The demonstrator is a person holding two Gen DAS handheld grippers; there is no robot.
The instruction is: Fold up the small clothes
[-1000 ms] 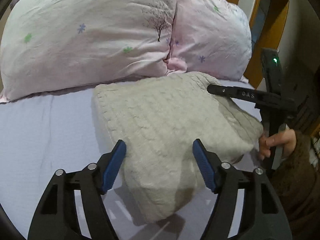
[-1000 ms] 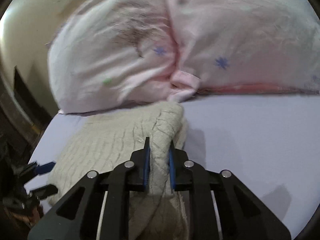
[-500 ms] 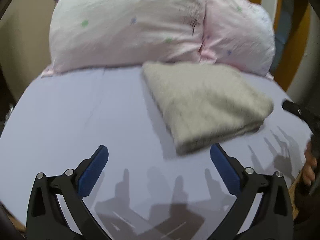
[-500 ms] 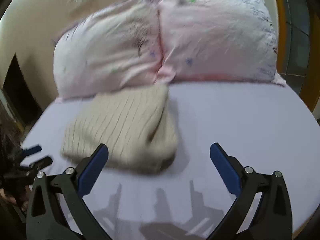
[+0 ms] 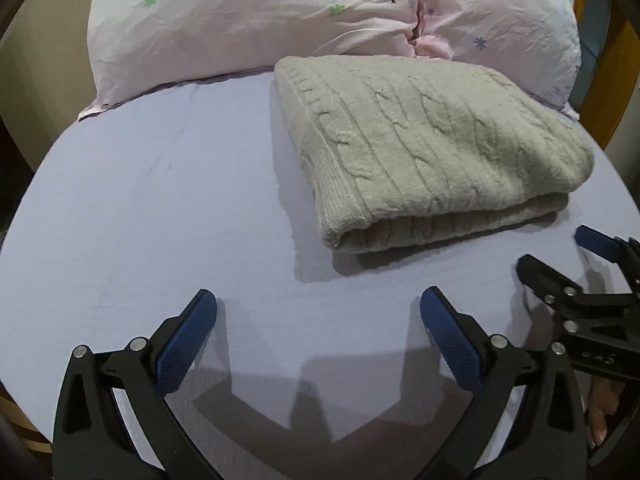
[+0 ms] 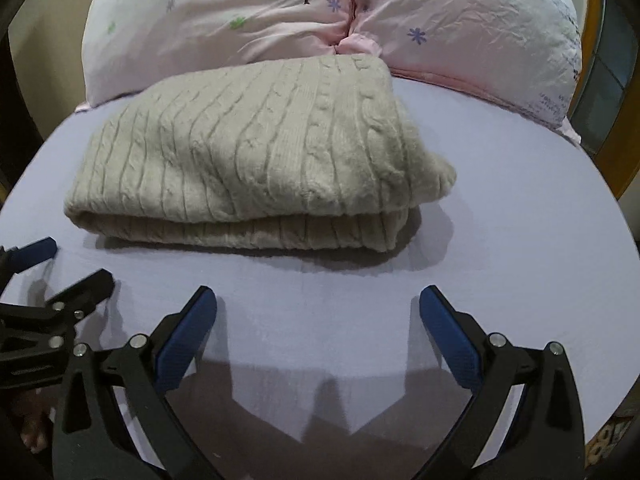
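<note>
Left gripper: blue-padded fingers spread wide, nothing between them, above bare lavender bed sheet. Its shadow falls on the sheet just below the fingers. Right gripper: same, fingers splayed apart, holding nothing, over bare sheet.

Each gripper shows in the other's view. Right gripper sits at the right edge of the left wrist view, blue pad and black finger apart, near the sweater's right end but not touching it. Left gripper sits at the left edge of the right wrist view, fingers apart, just beside the sweater's near-left corner. Bits of the person's hand show under the right gripper's body; skin also visible low left in the right wrist view, too dark to detail.

Folded cable-knit sweater, beige-grey, lies flat on the sheet ahead of both grippers, well clear of the fingers. Doubled over, two layers visible along the near edge, fold rounded at one end. In the right wrist view the sweater has a slightly loose corner sticking out at its right end.

Behind the sweater: two pink pillows with flower and tree print, side by side, touching the sweater's far edge. Pillows fill the top of the right wrist view. Wooden frame to the right of the pillows.
</note>
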